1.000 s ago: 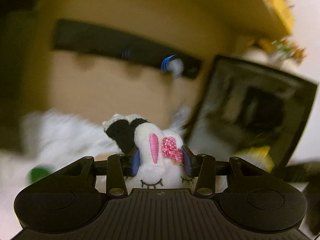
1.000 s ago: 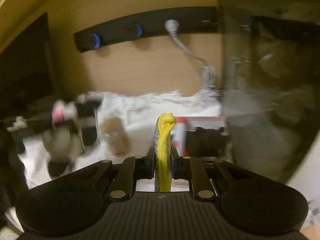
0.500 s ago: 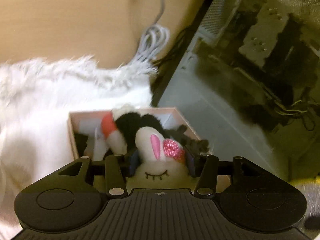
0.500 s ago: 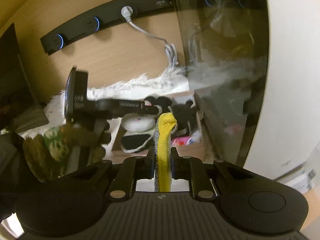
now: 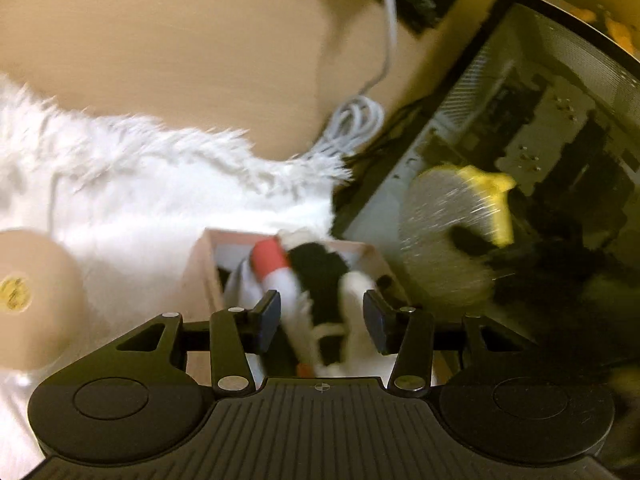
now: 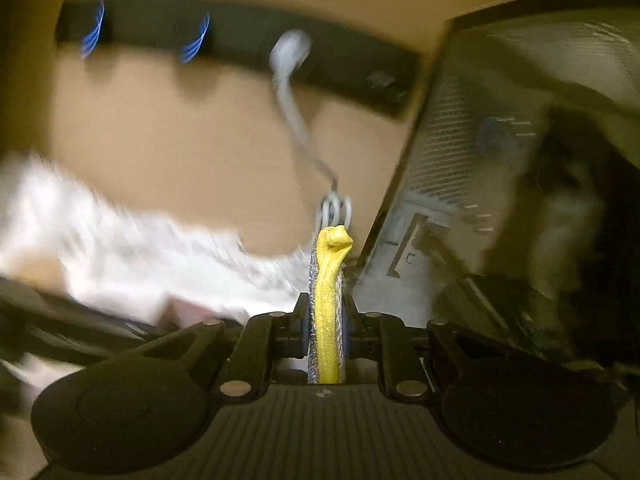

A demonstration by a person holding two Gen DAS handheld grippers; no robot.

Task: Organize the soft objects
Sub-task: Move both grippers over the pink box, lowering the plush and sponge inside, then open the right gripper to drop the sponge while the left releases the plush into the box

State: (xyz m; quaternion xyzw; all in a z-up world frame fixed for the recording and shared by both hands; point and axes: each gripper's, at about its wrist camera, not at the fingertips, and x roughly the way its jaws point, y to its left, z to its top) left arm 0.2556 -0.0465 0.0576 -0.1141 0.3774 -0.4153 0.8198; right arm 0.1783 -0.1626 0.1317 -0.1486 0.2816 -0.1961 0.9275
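My left gripper (image 5: 320,314) hangs over a pink box (image 5: 198,264); its jaws are closing with a gap on each side, and the pads press on nothing. Below and between the fingers, blurred black-and-white plush (image 5: 324,280) and a red-and-white soft toy (image 5: 272,262) lie in the box. My right gripper (image 6: 326,320) is shut on a flat silver and yellow scrubbing pad (image 6: 328,280), held on edge. That pad (image 5: 448,236) also shows in the left wrist view, just right of the box, in front of the glass case.
A white fur mat (image 5: 140,188) lies under the box. A glass-sided computer case (image 5: 540,120) stands to the right. A black power strip (image 6: 240,44) with a white cable (image 5: 360,120) runs along the wooden back wall. A brown roll (image 5: 32,300) stands at the left.
The left gripper has let go of the white bunny plush, which now lies in the box, and its pads stand wider apart. The right gripper has swung in beside the box with the pad.
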